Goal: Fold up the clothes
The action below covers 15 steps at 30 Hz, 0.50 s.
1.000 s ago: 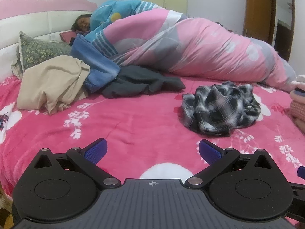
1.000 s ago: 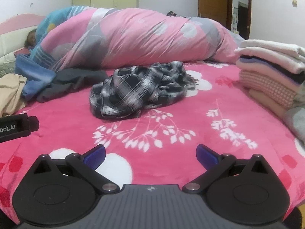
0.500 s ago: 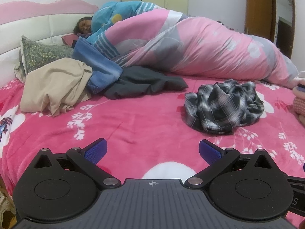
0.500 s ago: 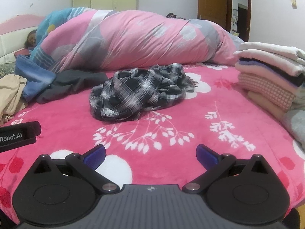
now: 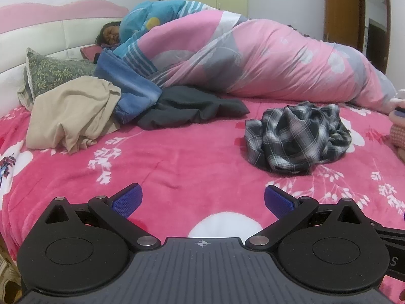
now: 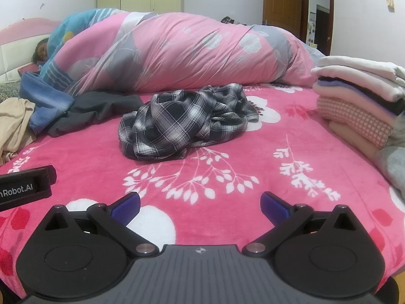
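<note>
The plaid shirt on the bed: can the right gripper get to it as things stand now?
Probably yes. The right gripper is open and empty, and only bare pink blanket lies between it and the crumpled plaid shirt. Nothing covers the shirt.

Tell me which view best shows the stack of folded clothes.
The right wrist view: the stack of folded clothes shows its layers at the right edge of the bed. The left wrist view catches only a sliver of it at the frame's right edge.
</note>
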Each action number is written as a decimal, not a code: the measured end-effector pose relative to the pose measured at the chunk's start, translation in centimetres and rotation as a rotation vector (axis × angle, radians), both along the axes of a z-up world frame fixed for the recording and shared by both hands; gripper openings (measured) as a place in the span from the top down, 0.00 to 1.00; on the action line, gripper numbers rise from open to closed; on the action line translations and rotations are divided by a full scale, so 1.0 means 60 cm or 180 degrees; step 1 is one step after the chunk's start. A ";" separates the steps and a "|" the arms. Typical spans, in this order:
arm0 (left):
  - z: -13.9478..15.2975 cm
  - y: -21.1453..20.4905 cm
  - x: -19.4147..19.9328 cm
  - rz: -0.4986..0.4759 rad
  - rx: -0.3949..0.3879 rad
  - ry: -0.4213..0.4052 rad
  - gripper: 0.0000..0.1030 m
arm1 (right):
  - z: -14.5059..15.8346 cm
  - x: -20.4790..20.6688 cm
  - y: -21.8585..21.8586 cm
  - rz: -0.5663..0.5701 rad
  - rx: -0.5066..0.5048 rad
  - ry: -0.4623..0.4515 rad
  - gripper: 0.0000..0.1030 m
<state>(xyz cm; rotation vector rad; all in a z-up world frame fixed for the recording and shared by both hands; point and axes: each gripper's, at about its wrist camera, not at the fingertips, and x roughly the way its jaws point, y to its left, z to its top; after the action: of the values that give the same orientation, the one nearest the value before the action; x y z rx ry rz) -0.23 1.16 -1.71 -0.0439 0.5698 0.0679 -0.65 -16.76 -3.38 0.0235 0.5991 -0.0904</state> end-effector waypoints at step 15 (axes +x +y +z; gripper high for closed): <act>-0.010 -0.006 0.014 -0.0003 0.0042 0.0066 0.00 | -0.008 0.019 -0.001 -0.0007 0.0031 0.0054 0.00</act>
<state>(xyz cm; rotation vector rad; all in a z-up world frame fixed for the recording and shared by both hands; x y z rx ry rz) 0.59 0.81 -2.31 -0.0302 0.5900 0.0714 0.49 -16.79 -3.84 0.0327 0.6164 -0.0899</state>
